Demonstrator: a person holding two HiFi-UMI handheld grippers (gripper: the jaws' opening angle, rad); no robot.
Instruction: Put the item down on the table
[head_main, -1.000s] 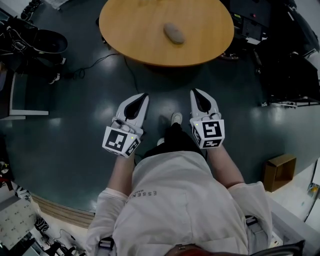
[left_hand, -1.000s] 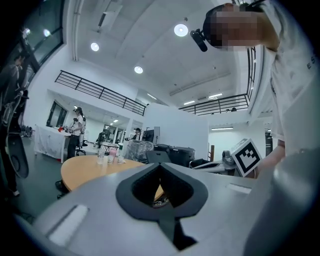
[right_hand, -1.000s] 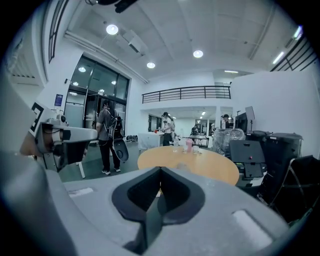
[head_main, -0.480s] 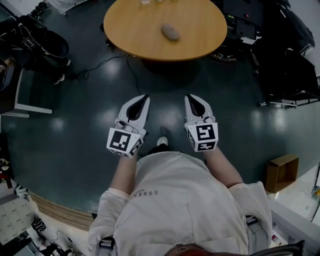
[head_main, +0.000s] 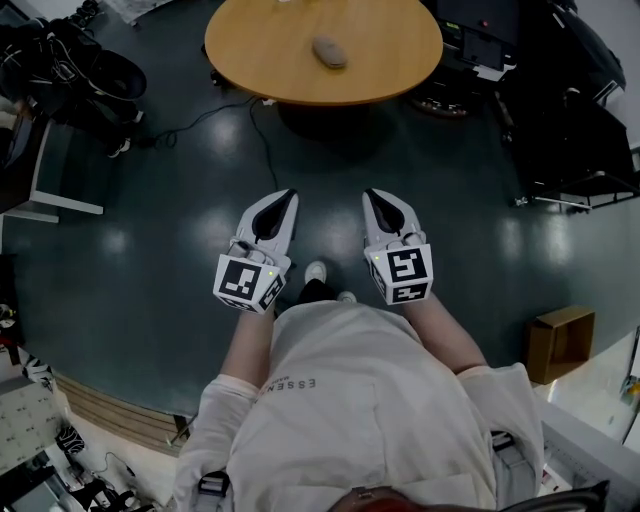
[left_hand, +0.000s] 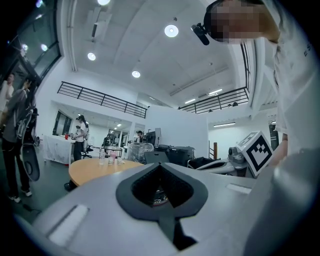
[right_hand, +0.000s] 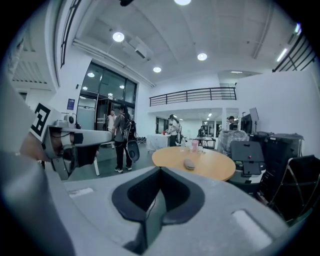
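Short of the round table (head_main: 260, 50), left gripper (head_main: 283, 203) and right gripper (head_main: 375, 202) are hanging, jaws pressed together, empty; any table bump is probably risking the grey item (head_main: 328, 52) rolling.

Right gripper (right_hand: 160, 170) jaws are seen pressed together, with nothing held between them. Ahead and slightly right of the tips, a round wooden table (right_hand: 215, 170) is seen, with a grey oval item (right_hand: 189, 163) lying on it and cups (right_hand: 194, 145) grouped at the far edge. The left gripper (right_hand: 75, 137) is seen off to the left, with people (right_hand: 121, 142) standing beyond it.
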